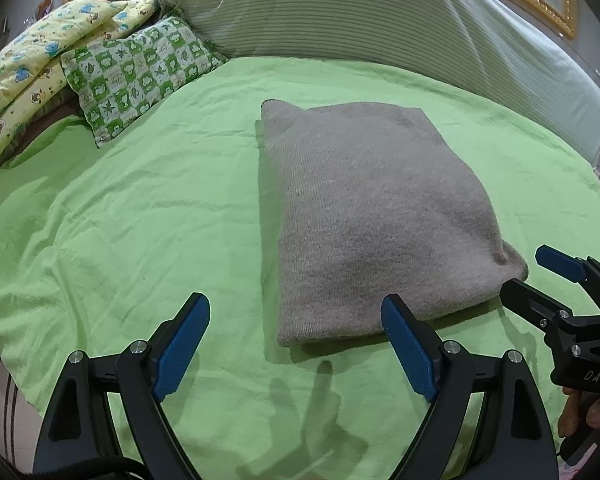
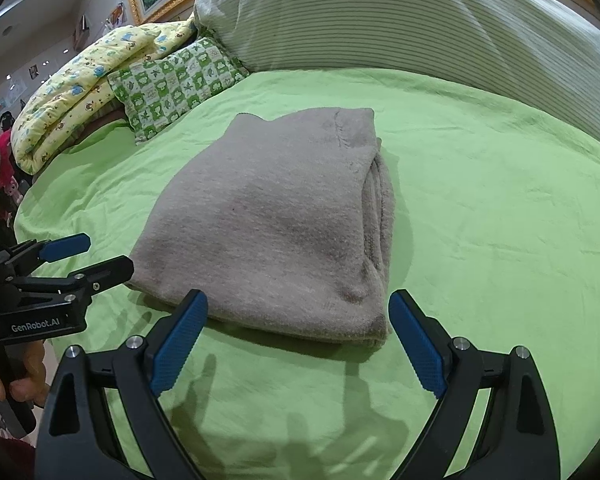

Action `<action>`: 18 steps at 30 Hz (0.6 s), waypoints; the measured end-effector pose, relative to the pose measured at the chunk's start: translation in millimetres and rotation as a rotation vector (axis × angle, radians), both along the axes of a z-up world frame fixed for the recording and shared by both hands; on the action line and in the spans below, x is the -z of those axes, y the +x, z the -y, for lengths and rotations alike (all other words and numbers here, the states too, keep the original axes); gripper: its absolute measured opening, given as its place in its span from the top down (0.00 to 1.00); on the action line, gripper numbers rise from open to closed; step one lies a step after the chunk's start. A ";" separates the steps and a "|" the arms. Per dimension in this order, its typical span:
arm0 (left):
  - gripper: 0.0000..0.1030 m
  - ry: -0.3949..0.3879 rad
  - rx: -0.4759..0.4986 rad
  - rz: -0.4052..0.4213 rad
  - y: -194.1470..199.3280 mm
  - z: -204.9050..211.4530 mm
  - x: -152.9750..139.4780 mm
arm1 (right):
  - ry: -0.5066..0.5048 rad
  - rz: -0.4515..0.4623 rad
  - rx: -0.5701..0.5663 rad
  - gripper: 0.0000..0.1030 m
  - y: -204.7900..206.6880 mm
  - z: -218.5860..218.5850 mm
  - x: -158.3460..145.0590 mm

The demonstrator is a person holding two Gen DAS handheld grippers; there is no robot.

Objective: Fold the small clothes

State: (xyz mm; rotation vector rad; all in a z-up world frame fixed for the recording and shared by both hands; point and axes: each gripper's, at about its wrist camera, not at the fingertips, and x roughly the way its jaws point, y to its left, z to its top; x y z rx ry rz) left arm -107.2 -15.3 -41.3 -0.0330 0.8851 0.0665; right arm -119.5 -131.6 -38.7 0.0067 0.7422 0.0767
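Observation:
A grey knitted garment [image 1: 372, 216] lies folded into a thick rectangle on the green bed sheet [image 1: 140, 208]. In the right wrist view the same garment [image 2: 276, 224] shows its stacked folded edges along the right side. My left gripper [image 1: 296, 314] is open just short of the garment's near edge, nothing between its blue pads. My right gripper [image 2: 298, 312] is open too, its pads flanking the near right corner of the garment without holding it. Each gripper shows in the other's view: the right gripper [image 1: 528, 276] at the garment's right corner, the left gripper [image 2: 104, 256] at its left corner.
A green-and-white patterned small pillow [image 1: 136, 72] and a yellow printed quilt [image 1: 32, 60] lie at the back left. A large striped pale pillow [image 1: 380, 16] runs along the back. A hand [image 2: 4, 380] holds the left tool. The sheet's edge falls away at the left.

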 end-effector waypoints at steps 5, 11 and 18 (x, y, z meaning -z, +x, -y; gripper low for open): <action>0.14 -0.001 -0.004 0.000 -0.1 -2.0 -1.0 | 0.001 0.002 0.001 0.11 -0.2 -1.6 0.1; 0.14 -0.004 -0.012 0.004 -0.7 -4.0 -2.3 | 0.001 0.006 0.005 0.11 0.1 -5.1 -0.7; 0.14 -0.002 -0.008 0.006 -2.4 -2.2 -3.1 | -0.001 0.004 0.008 0.11 0.4 -6.2 -1.5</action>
